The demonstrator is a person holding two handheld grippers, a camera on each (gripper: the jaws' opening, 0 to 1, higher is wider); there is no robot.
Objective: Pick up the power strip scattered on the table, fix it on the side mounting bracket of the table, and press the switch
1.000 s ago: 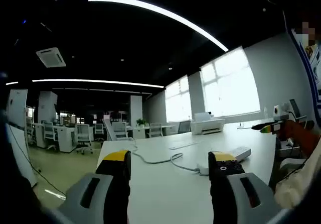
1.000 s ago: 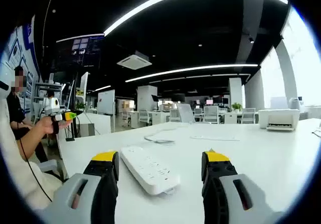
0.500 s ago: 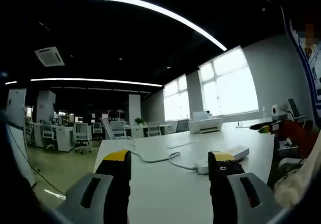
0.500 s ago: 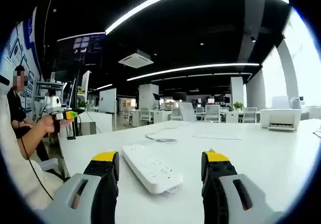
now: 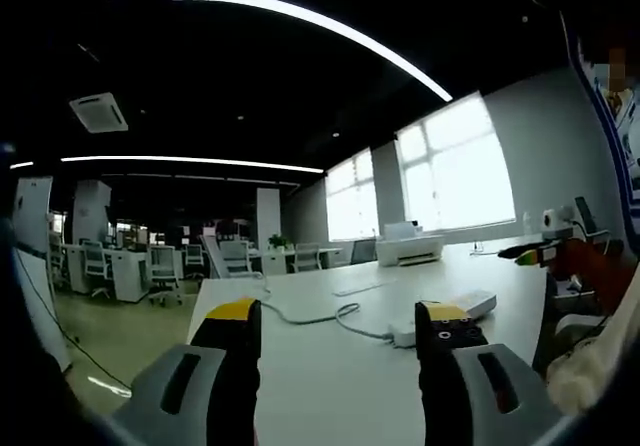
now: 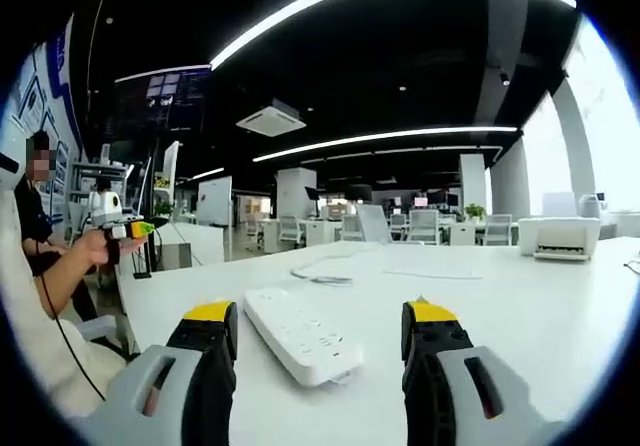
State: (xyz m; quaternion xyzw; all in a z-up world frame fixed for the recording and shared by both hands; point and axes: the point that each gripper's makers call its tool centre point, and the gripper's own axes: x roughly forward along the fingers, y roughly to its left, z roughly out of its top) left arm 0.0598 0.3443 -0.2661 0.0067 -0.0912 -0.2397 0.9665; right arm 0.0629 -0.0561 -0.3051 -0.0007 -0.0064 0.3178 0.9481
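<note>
Power strip: white, oblong, smooth plastic, flat on matte white table, its cord curling away. Left gripper and right gripper jaws spread apart, empty.

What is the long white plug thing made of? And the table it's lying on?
The power strip looks like hard white plastic: smooth, moulded, with rounded edges and rows of socket holes. Its cord seems rubbery, since it bends in loops. The table has a smooth, matte white top, probably laminate or painted board; the pictures can't settle which.
</note>
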